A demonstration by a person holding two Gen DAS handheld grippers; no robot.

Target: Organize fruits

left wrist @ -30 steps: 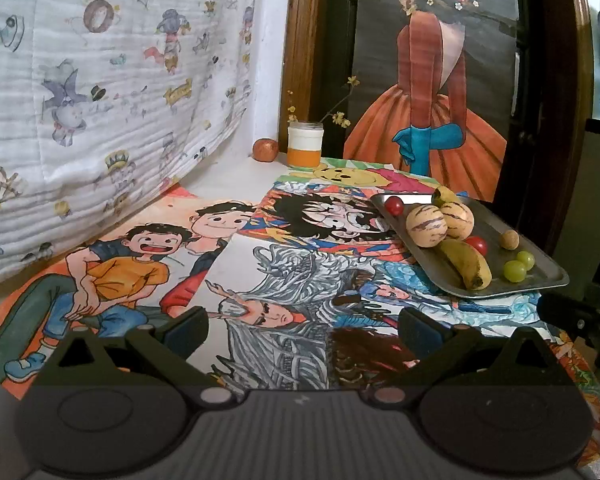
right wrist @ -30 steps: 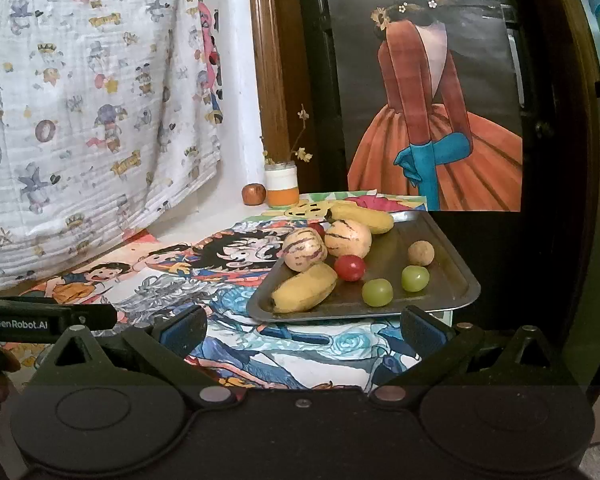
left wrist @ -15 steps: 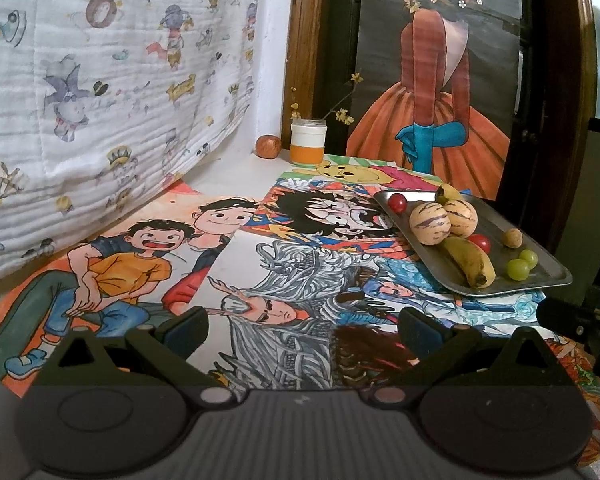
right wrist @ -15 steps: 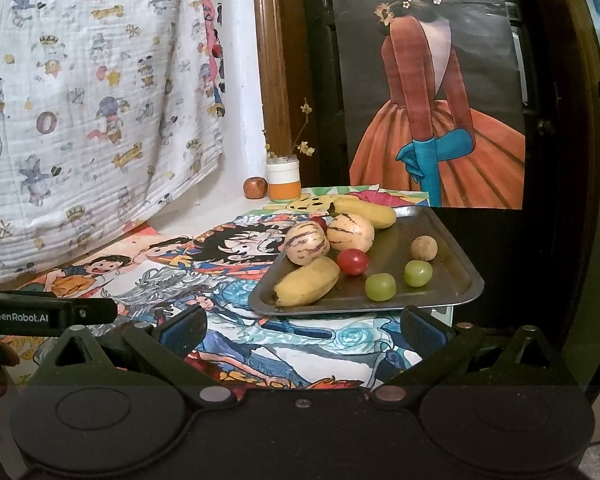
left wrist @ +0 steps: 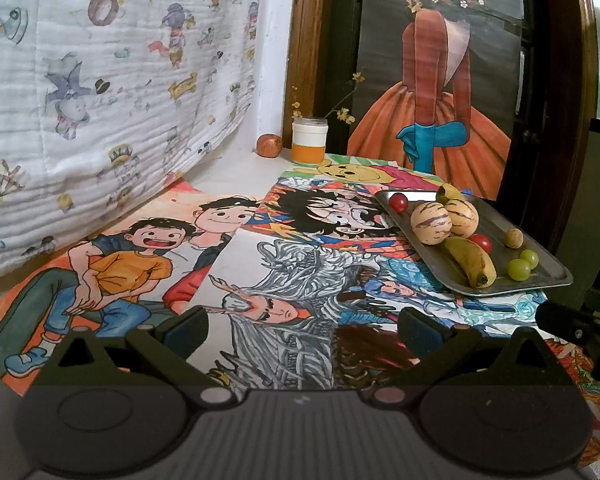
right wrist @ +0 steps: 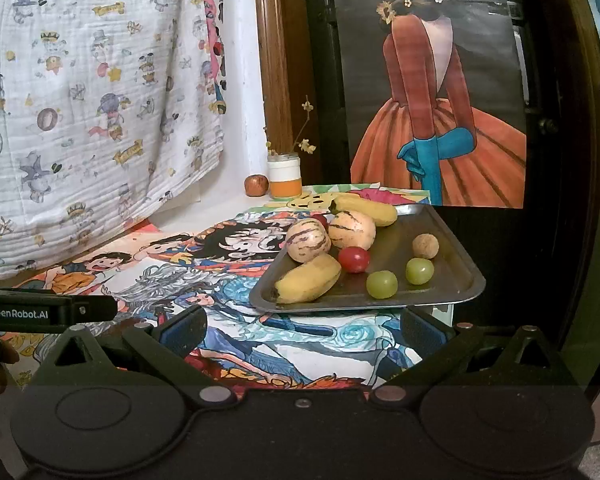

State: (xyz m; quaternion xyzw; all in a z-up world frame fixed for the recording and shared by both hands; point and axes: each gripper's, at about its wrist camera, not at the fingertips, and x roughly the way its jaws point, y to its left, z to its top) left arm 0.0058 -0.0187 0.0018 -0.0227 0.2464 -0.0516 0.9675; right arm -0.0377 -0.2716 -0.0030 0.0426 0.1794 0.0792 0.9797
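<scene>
Right wrist view: a grey metal tray (right wrist: 452, 280) is seen at about 12 o'clock from the right tongs (right wrist: 302, 330), resting on a table (right wrist: 220, 204) covered with cartoon drawings. On the tray, a banana (right wrist: 310, 280) lies at the near left corner, with two striped pale melons (right wrist: 308, 240) touching each other just behind it and a second banana (right wrist: 366, 209) at the far edge. A red cherry tomato (right wrist: 354, 259) sits between the near banana and two green grapes (right wrist: 382, 284), and a small brown round fruit (right wrist: 425, 245) lies just behind the grapes. The right tongs are spread wide and nothing is held between them. In the left wrist view the tray (left wrist: 548, 270) is placed at about 2 o'clock, well apart from the left tongs (left wrist: 302, 330), which are likewise spread and empty above the drawings. A white and orange jar (left wrist: 309, 141) with dried sprigs is seen at the far end of the table, with a reddish round fruit (left wrist: 269, 145) just beside it at its 9 o'clock
</scene>
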